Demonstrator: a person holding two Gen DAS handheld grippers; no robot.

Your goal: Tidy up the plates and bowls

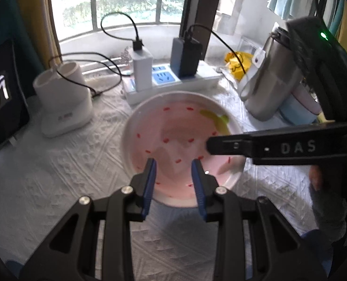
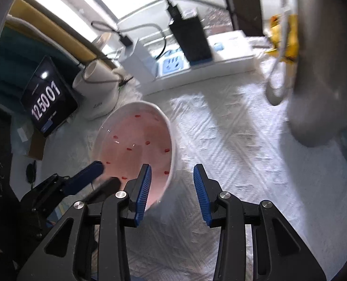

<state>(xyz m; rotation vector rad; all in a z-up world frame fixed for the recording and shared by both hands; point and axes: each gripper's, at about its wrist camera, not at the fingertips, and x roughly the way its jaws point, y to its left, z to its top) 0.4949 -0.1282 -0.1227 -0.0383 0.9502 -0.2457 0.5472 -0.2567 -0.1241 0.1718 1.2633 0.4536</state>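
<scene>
A shallow bowl (image 1: 173, 126), pink inside with small red marks, a green-yellow motif and a white rim, sits on the white textured cloth. My left gripper (image 1: 174, 164) hangs over the bowl's near side, its blue pads (image 1: 150, 180) apart with nothing pressed between them. A black finger (image 1: 234, 145) of my right gripper reaches in over the bowl's right side. In the right wrist view the bowl (image 2: 138, 140) lies left of centre. My right gripper (image 2: 172, 167) is open and straddles its right rim, one pad over the inside and one over the cloth. My left gripper (image 2: 98, 178) is at the bowl's near-left edge.
Behind the bowl stand a white double cup holder (image 1: 63, 103), a power strip (image 1: 173, 82) with chargers and cables, and a steel flask (image 1: 274, 82). A tablet (image 1: 0, 107) showing digits leans at the left. A yellow bag (image 1: 239, 63) lies by the window.
</scene>
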